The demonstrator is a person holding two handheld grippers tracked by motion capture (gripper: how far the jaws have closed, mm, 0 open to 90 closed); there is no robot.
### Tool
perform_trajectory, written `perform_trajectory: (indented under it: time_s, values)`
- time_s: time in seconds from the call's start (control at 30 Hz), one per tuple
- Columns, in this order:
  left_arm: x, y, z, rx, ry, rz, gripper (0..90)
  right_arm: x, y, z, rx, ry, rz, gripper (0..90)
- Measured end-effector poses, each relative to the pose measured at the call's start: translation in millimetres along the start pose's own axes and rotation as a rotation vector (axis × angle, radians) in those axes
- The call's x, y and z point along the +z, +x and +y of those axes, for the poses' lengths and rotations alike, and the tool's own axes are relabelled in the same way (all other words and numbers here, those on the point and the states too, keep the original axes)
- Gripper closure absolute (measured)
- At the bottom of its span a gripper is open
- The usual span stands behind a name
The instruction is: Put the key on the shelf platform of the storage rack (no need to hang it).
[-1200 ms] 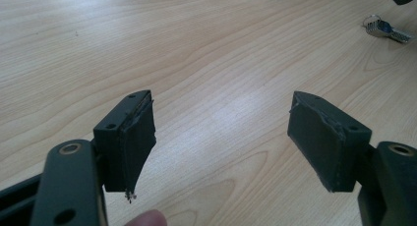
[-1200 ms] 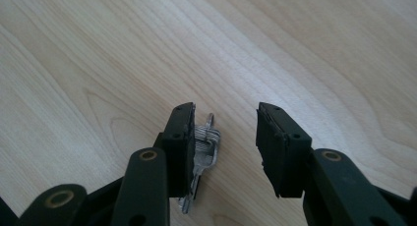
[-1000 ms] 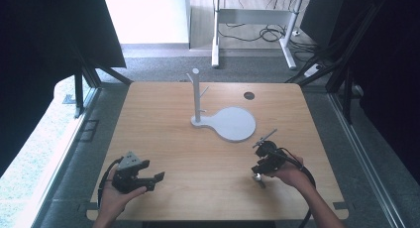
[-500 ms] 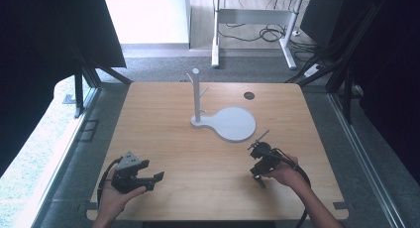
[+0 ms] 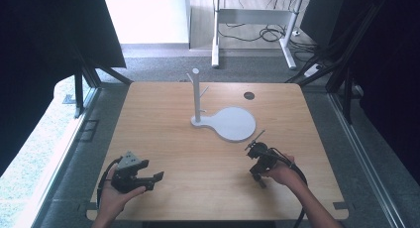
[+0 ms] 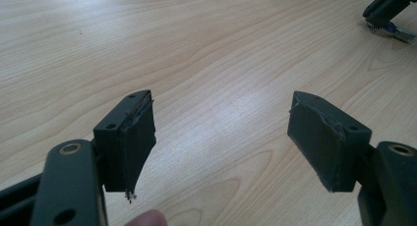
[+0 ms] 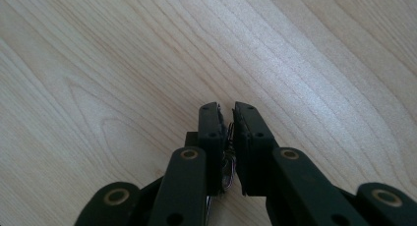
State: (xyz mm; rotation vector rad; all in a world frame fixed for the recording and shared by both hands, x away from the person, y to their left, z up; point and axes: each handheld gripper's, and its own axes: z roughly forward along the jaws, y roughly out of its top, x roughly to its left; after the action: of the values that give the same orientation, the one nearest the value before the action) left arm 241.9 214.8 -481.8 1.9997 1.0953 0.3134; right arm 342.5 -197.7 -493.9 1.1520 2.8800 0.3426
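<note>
Broadly, we work over a pale wooden table (image 5: 208, 163) whose bare grain runs under both grippers. Toward twelve o'clock from its middle stands a white stand (image 5: 225, 120): a round flat base with an upright post at its ten o'clock edge, small pegs branching off the post. At about one o'clock near the far edge we see a small dark round hole (image 5: 249, 95). Our left gripper (image 5: 148, 181) sits at seven o'clock, its jaws spread wide apart over bare wood, nothing between them. Our right gripper (image 5: 260, 177) rests at four o'clock, well apart from the stand, jaws pressed together with a thin slit left and no object held. A fingertip (image 6: 146, 218) peeks beneath the left jaws.
</note>
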Motion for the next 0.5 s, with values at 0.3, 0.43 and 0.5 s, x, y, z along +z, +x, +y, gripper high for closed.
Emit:
perform_trajectory:
  time_s: [0.3,0.43,0.5]
  values:
    - [0.4,2.0,-0.7,-0.001,0.005,0.001,26.3,3.3,0.0,1.4,-0.01,0.047,0.004,89.1]
    - [0.7,2.0,-0.7,-0.001,0.007,0.003,26.3,3.2,0.3,2.1,-0.024,0.063,0.001,89.7]
    - [0.8,1.9,-0.7,-0.001,0.007,0.003,26.3,2.6,0.3,2.2,-0.026,0.069,0.005,89.8]
